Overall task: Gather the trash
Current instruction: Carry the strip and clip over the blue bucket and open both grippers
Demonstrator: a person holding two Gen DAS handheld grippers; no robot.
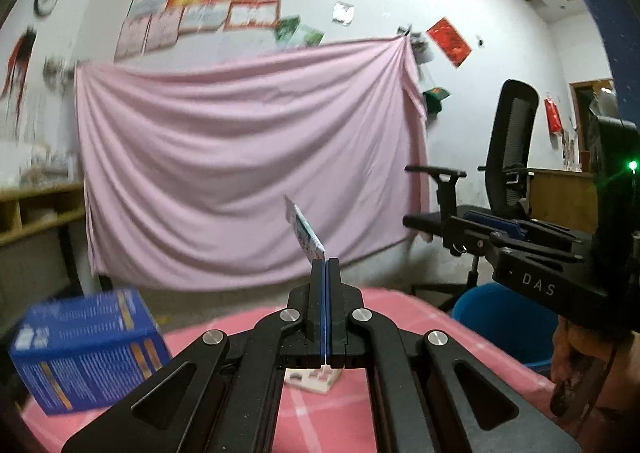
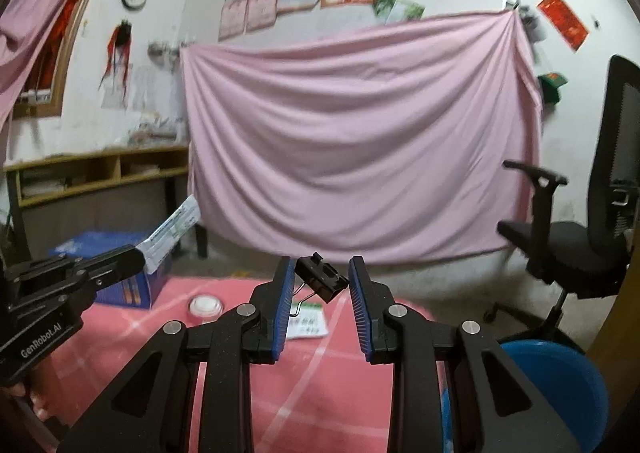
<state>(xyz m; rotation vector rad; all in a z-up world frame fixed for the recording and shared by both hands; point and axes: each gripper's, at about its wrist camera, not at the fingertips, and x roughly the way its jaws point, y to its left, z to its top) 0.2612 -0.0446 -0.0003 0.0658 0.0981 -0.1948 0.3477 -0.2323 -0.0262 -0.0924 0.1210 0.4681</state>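
Trash is lifted but not yet binned: a thin printed paper card (image 1: 306, 231) is clenched in the left gripper (image 1: 326, 265), a black metal binder clip (image 2: 322, 279) in the right gripper (image 2: 318, 285), both above the pink checked tablecloth (image 2: 312, 381), beside the round blue plastic bin (image 2: 560, 381).

The left gripper (image 1: 325, 265), matt black plastic with shiny metal rivets, pinches a thin printed card (image 1: 306, 231) of glossy paper. Between the right gripper (image 2: 317, 285) pads — ribbed blue rubber — sits a black metal binder clip (image 2: 322, 279). Below both lies pink chequered cloth (image 2: 312, 381); beside it, a smooth blue plastic bin (image 2: 560, 377).
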